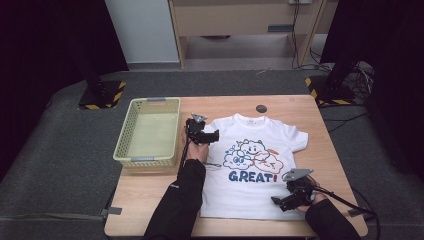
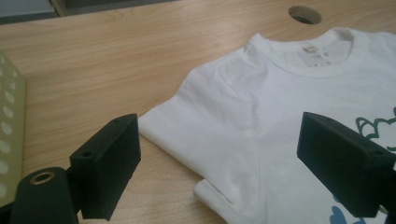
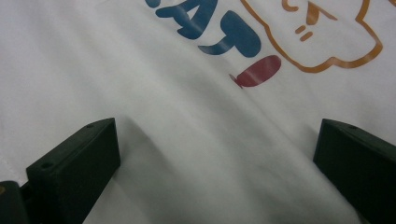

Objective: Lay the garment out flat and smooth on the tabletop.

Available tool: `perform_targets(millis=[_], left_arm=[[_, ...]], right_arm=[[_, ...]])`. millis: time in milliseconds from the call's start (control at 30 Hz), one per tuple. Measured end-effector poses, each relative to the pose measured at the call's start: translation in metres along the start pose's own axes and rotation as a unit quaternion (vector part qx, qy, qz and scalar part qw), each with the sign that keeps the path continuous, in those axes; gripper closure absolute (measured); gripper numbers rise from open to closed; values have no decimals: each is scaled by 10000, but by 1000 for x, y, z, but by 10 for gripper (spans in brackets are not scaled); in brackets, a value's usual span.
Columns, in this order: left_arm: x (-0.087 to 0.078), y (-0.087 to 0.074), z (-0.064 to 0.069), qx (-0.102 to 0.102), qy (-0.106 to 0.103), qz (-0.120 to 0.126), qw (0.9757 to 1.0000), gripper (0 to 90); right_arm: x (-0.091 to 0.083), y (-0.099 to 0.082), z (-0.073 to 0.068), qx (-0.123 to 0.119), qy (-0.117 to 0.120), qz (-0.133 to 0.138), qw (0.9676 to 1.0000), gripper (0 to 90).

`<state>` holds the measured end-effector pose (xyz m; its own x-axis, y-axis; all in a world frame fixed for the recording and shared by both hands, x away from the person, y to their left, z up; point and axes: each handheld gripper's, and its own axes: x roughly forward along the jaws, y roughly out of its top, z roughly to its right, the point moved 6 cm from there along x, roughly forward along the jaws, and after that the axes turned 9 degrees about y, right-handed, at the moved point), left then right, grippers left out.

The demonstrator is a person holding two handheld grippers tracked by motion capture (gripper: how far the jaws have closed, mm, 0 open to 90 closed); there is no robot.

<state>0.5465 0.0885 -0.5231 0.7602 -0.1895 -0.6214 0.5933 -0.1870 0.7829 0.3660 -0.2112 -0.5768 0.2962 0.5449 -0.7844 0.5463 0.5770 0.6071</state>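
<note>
I'm at a pale wooden desk (image 1: 150, 200) standing on grey carpet, dark curtains at both sides and a wooden cabinet against the far wall. A round cable hole (image 1: 261, 108) sits near the desk's far edge. At my left there's a pale green perforated basket (image 1: 148, 132), nothing in it as far as I can make out from above.

The white T-shirt (image 1: 250, 192) lies flat in the middle of the desk, face up, collar pointing away from me. Blue, green and orange cartoon clouds across the chest, "GREAT!" in blue letters beneath with a red exclamation mark. The fabric looks smooth, a few soft creases low down.

My left tongs (image 1: 216, 136) hang over the shirt's left sleeve (image 2: 205, 121), jaws spread wide, the sleeve lying in the gap between them, nothing pinched. My right tongs (image 1: 276, 202) are low over the hem near the lettering, jaws also wide apart, cloth beneath them, released.
</note>
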Motion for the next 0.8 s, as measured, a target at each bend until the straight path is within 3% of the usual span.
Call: perform_targets(millis=[233, 333, 800], left_arm=[[10, 4, 2, 17, 16, -61, 10000, 149], [13, 5, 1, -65, 8, -26, 10000, 185], [31, 1, -11, -214, 109, -189, 9995, 207]], right_arm=[[0, 0, 0, -2, -5, 1, 10000, 5], [0, 0, 0, 3, -7, 2, 10000, 5], [0, 0, 0, 4, -7, 0, 10000, 5]])
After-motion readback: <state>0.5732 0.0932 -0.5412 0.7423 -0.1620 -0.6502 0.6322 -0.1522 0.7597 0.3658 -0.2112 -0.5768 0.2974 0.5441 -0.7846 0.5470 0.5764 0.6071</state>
